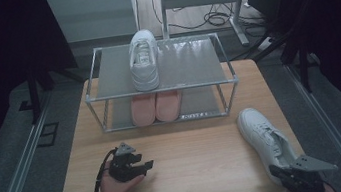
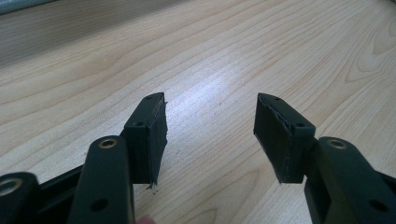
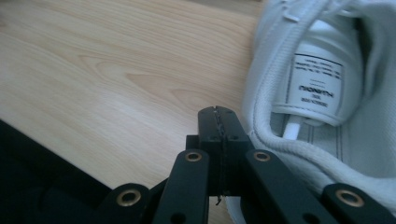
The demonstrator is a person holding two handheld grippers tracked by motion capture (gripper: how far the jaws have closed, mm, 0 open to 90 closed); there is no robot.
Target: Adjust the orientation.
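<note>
A white sneaker point(image 1: 265, 135) lies on the wooden table point(image 1: 192, 158) at the right, toe pointing away. In the right gripper view its heel collar and tongue label point(image 3: 322, 88) are close up. My right gripper point(image 1: 284, 172) is at the sneaker's heel; its jaws point(image 3: 218, 122) are shut against each other just left of the collar, with nothing between them. My left gripper point(image 1: 144, 166) rests on the table at the left in a hand. It stands open point(image 2: 210, 135) over bare wood. A second white sneaker point(image 1: 143, 59) stands on the top shelf of the metal rack point(image 1: 194, 65).
A pair of pink shoes point(image 1: 156, 107) sits on the rack's lower shelf. The rack takes up the far half of the table. Table edges run close to both hands at the front. Desk legs and cables point(image 1: 213, 17) lie on the floor beyond.
</note>
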